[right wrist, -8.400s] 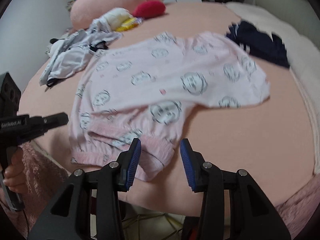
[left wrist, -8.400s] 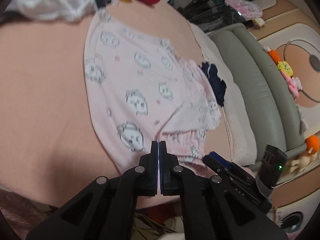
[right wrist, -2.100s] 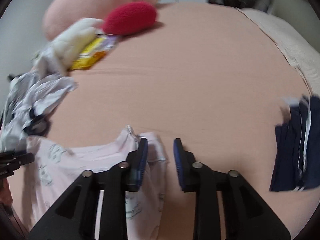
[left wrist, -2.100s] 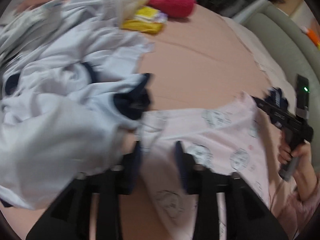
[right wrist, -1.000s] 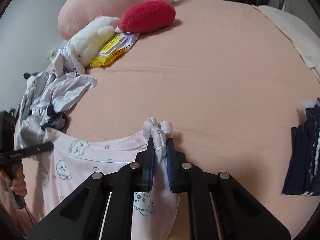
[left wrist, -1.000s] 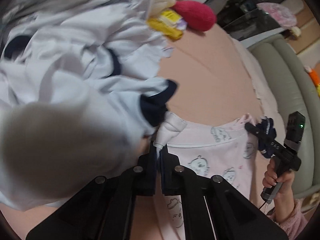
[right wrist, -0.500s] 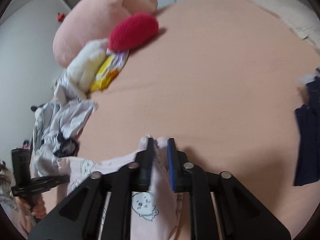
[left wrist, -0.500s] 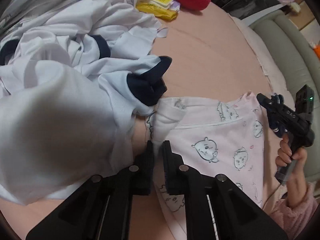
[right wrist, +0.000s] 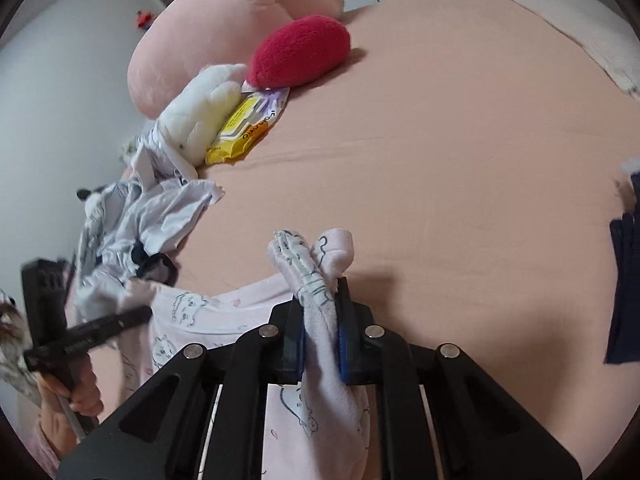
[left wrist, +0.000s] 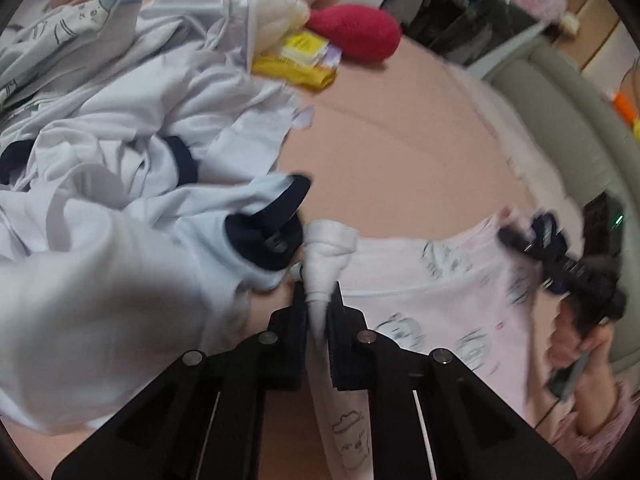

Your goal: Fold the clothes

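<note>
The left tongs (left wrist: 318,300) are clamped on one bunched corner of the pink cartoon-print pyjama top (left wrist: 432,304), and the right tongs (right wrist: 320,316) are clamped on the opposite bunched corner (right wrist: 316,276), so the top's edge is stretched between them above the peach bed sheet (right wrist: 460,152). Left of the top lies a heap of white clothes with navy trim (left wrist: 132,168). Beyond that heap sit a white plush toy (right wrist: 200,112), a yellow wipes pack (right wrist: 246,126) whose lettering is too small to read, and a red cushion (right wrist: 300,50)
</note>
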Demonstrator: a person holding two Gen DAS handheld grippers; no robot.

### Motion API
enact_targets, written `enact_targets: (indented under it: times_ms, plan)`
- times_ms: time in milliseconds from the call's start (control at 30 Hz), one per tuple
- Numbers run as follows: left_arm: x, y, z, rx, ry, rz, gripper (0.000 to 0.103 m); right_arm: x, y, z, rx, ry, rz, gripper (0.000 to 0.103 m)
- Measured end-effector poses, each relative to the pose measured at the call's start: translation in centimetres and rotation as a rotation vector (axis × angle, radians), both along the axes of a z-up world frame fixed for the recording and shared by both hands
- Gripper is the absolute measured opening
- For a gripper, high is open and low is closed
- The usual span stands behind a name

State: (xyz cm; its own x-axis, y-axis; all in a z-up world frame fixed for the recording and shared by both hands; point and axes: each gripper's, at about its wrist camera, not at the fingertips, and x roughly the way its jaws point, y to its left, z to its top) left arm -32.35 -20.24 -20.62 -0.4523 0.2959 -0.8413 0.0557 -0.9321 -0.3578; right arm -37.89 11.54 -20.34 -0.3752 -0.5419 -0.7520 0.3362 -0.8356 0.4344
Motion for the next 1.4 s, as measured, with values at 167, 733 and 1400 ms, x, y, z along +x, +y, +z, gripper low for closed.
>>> enact_targets:
  times_ms: [167,733,1400]
  plan:
    - [-0.3,-1.7,-0.7,0.101,-0.027,0.038,0.021,-1.8,0.9,-3.3,-0.053,-0.125,-0.095,0.012]
    - [14.7,3.9,2.3,0.212,-0.059,0.093,0.046,20.9,7.2,0.0,0.025,-0.131,0.001,0.037]
    - [26.4,9.8,0.2,0.302,-0.134,-0.003,0.028,32.1,7.9,-1.0,0.173,-0.104,0.038,0.054]
